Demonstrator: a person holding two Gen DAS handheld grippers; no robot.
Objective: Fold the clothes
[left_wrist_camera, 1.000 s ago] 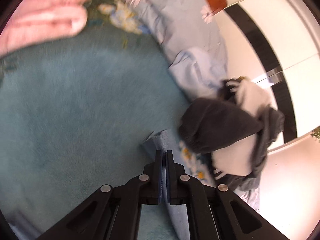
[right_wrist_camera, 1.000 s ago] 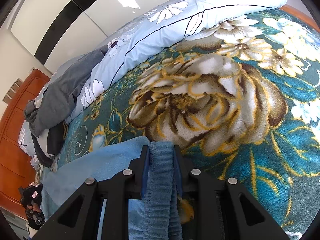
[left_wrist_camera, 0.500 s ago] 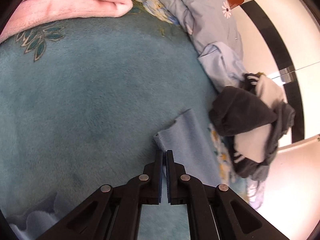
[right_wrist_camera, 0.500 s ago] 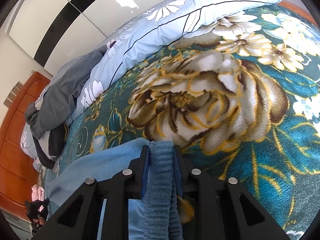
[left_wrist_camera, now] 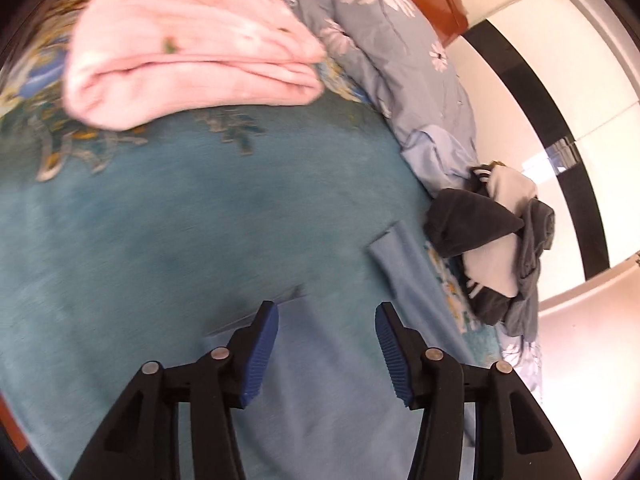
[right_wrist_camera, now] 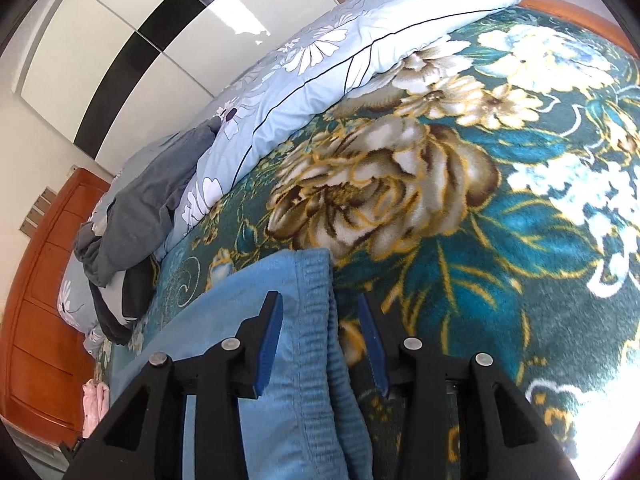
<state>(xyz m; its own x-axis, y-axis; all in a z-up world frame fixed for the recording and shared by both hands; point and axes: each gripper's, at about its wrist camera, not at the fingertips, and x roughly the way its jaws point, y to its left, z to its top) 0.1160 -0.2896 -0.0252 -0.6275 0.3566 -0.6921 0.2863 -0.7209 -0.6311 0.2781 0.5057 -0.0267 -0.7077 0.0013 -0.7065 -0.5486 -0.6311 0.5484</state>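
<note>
The left claw [left_wrist_camera: 326, 312] is opening, its pads apart over the flat light blue garment [left_wrist_camera: 332, 384], touching nothing. The right claw [right_wrist_camera: 320, 304] is opening too; the garment's ribbed waistband [right_wrist_camera: 316, 320] lies between its pads, but they do not press it. The garment is soft fleece, spread on the floral blanket [right_wrist_camera: 460, 208] of the bed, near a folded pink garment [left_wrist_camera: 188, 44] and a dark clothes pile [left_wrist_camera: 492, 236].

A light blue garment [left_wrist_camera: 340, 380] is laid flat on the bed, one narrow part [left_wrist_camera: 400, 256] stretched toward a heap of dark grey and white clothes [left_wrist_camera: 492, 240]. Its ribbed waistband [right_wrist_camera: 316, 320] is seen bunched in folds. A folded pink garment [left_wrist_camera: 192, 52] is set farther back.
</note>
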